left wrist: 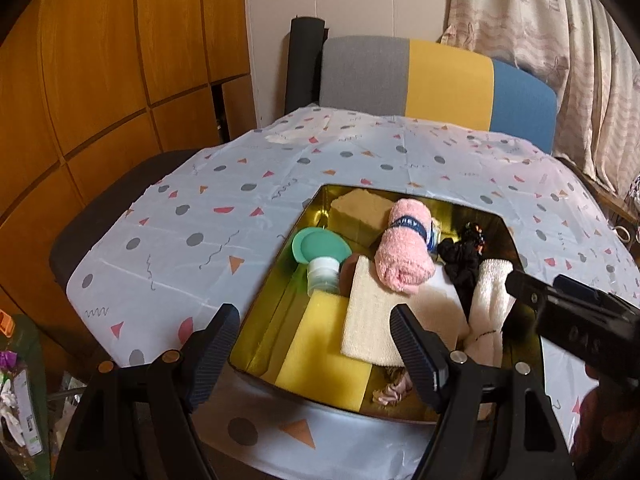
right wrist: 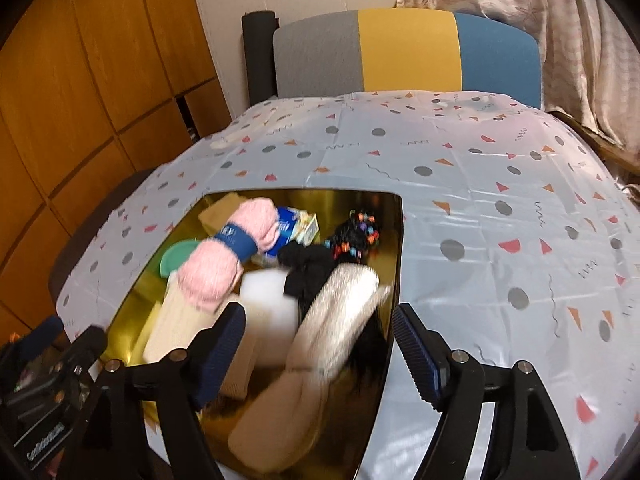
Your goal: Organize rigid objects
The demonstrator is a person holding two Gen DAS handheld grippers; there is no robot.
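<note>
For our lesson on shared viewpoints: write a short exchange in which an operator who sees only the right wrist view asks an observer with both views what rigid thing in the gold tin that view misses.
Operator: In my right wrist view the tin seems full of soft things such as the pink roll. Is anything rigid on its near left?
Observer: Yes, a small clear bottle with a white cap sits beside the green lid.
Operator: Is the left gripper free to take it?
Observer: Its jaws stand apart with nothing gripped.
</note>
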